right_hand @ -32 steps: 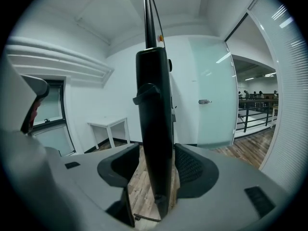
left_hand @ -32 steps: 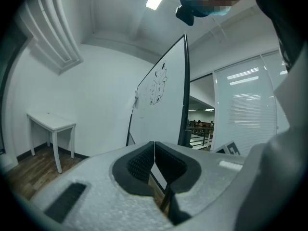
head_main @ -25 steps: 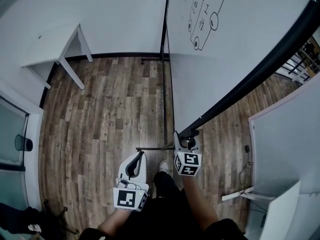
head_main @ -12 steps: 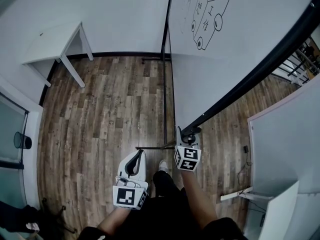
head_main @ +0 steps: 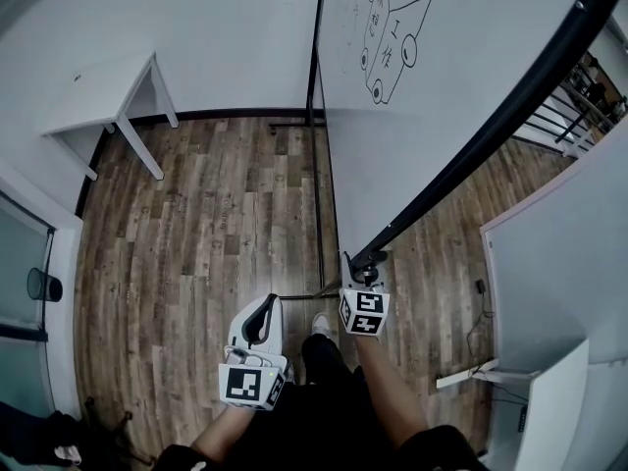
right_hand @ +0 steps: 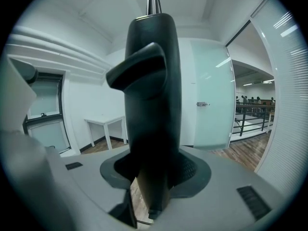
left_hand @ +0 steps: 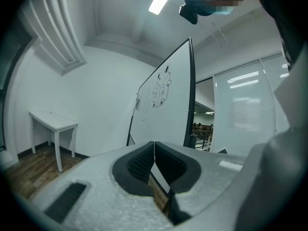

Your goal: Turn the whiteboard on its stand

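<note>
1. Beside the person's legs, the left gripper (head_main: 267, 312) is held level. Its pads are pressed together with nothing between them, so it takes no part in the work for now.
2. Just ahead, the right gripper (head_main: 365, 269) has hold of the whiteboard (head_main: 451, 67) by its black frame edge (right_hand: 151, 81). The jaws have just been closing from their widest. The dark edge now fills the gap between them and the pads sit against it on both sides.
3. Compared with a second ago, that edge runs more steeply up the head view. The car drawing (head_main: 392, 32) has also slid a little to the left, while the wooden floor (head_main: 196, 224) has hardly shifted. I judge the board has begun to swing, though only slightly.
4. Farther on, the stand's thin dark bar (head_main: 321, 214) runs across the floor away from the person's shoe. I see no clear shift in it.
5. Against the far wall, the white table (head_main: 98, 91) stands well apart from the board. With the grip now made, the turn looks barely started. A firm, steady pull on the edge seems the next need, and a slip of the pads is the main risk.
</note>
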The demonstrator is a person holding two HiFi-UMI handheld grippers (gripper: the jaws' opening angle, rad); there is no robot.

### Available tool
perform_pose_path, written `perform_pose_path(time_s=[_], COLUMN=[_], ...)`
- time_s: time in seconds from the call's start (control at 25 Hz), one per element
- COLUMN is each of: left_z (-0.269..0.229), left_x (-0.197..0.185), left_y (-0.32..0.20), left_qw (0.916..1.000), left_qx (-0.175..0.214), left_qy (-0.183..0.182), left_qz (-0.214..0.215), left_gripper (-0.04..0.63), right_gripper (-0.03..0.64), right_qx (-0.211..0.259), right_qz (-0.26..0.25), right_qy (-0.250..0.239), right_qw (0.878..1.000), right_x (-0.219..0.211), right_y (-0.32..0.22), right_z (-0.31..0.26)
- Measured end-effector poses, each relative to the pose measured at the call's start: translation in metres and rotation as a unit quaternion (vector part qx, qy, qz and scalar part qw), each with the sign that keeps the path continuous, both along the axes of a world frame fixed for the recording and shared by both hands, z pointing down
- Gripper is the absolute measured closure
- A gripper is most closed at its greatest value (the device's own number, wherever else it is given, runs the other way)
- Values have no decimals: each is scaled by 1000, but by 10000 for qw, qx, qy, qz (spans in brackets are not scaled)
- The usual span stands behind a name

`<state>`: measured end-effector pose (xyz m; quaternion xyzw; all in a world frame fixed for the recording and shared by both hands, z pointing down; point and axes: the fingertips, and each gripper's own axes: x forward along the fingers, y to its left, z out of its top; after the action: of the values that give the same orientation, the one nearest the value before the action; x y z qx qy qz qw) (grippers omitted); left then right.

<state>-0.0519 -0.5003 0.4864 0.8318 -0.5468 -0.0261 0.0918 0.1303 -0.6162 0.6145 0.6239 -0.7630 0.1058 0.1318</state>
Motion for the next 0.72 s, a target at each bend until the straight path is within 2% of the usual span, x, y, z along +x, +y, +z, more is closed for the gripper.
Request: perform_pose_path(time_s=[0.16,0.44,0.72], left_z=[-12,-22,-24], left_x=[-4,-35,-38], left_y=[14,35,67], left_qw=[10000,9999,9995], left_qx=[96,75,25], left_qy=[17,16,-10], left_qz=[-11,93,315], left_gripper=[577,577,577], right_gripper=[449,449,449], right_qx=[34,-34,-123], right_qz=[26,128,85], right_qy=[16,7,-1], right_qw=[10000,9999,9999], right_x=[-6,-7,-20], right_y=[24,39,52], right_z=[-6,-12,-15])
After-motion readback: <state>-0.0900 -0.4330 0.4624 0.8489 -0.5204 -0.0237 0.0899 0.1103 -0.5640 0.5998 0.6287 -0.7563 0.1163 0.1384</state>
